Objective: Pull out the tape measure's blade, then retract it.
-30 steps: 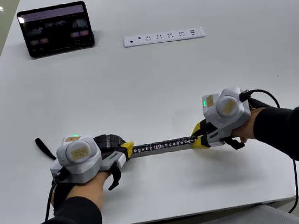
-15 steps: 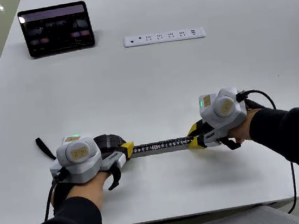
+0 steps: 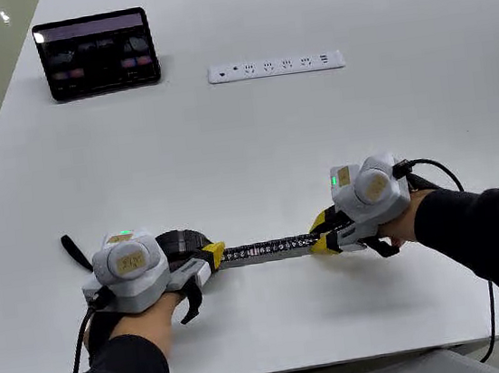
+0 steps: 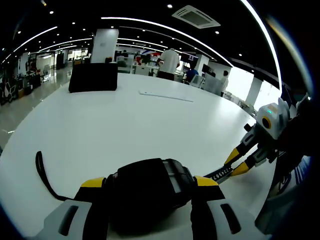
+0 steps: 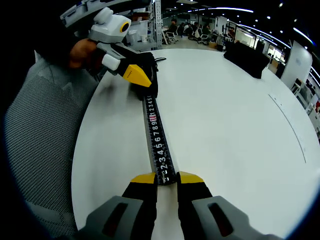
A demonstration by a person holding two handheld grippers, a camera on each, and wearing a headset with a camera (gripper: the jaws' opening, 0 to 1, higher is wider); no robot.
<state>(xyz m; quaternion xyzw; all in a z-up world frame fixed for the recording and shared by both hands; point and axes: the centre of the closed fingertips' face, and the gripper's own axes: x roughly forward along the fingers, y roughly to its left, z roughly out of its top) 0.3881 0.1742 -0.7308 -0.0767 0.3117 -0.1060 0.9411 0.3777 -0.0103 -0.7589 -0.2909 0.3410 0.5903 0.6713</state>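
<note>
Left tongs [image 3: 205,254] were clamped on the black tape measure case [image 3: 182,242], yellow tips pressed to either side of it, as the left gripper view confirmed [image 4: 150,195]. The case sat on the white surface [image 3: 272,147] close to its near edge, toward the near left corner. A black wrist strap [image 3: 74,251] trailed from the case toward the left edge. The white numbered blade [image 3: 266,249] lay extended flat along the near edge, running right from the case. Right tongs [image 3: 321,232] were closed on the blade's free end, tips pinching it at the low numerals [image 5: 165,179]. A dark tablet [image 3: 97,53] stood near the far left corner, with a white power strip [image 3: 276,67] to its right.
</note>
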